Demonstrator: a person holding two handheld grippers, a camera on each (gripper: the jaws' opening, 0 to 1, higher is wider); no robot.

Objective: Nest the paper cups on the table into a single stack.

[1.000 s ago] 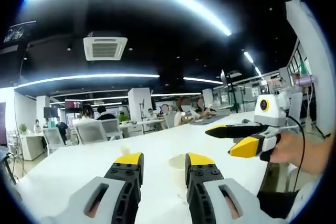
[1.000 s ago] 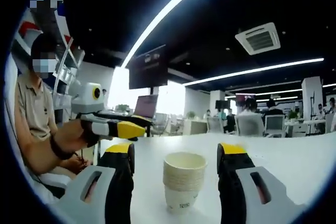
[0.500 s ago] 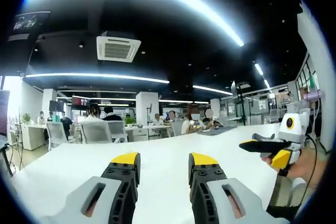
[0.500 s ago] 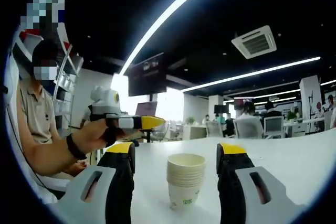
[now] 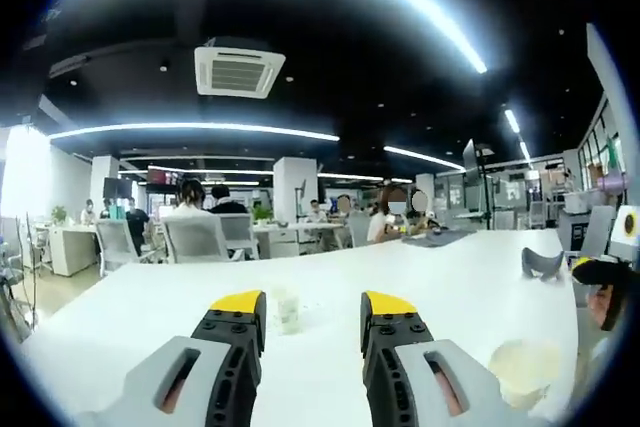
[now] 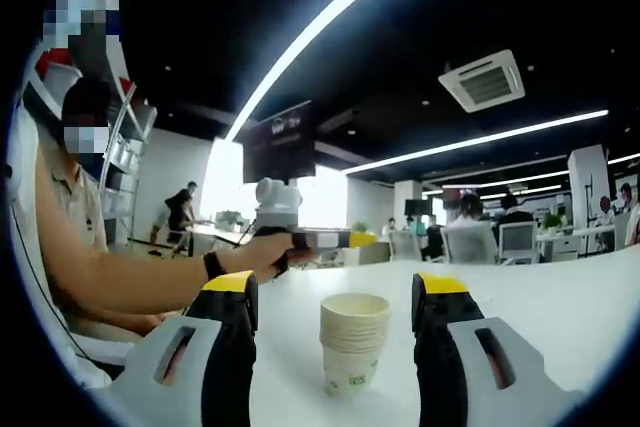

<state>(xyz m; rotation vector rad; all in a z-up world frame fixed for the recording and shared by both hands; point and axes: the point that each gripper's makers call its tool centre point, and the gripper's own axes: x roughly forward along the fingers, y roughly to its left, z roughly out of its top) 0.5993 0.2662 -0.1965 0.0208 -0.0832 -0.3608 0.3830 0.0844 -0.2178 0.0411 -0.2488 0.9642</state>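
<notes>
Paper cup stack (image 6: 351, 351): several cream cups nested, upright on the white desk (image 6: 560, 297), standing between the jaws of the right gripper (image 6: 333, 292), which are spread wide and touch nothing.

Single small cup (image 5: 286, 309): pale, upright, farther along the desk, seen between the left gripper (image 5: 312, 305) jaws, also parted and empty.

Step, as judged: stack released; one loose cup remains. Next move calls for the left gripper to reach forward, close on that cup's wall and carry it over the stack's mouth.
</notes>
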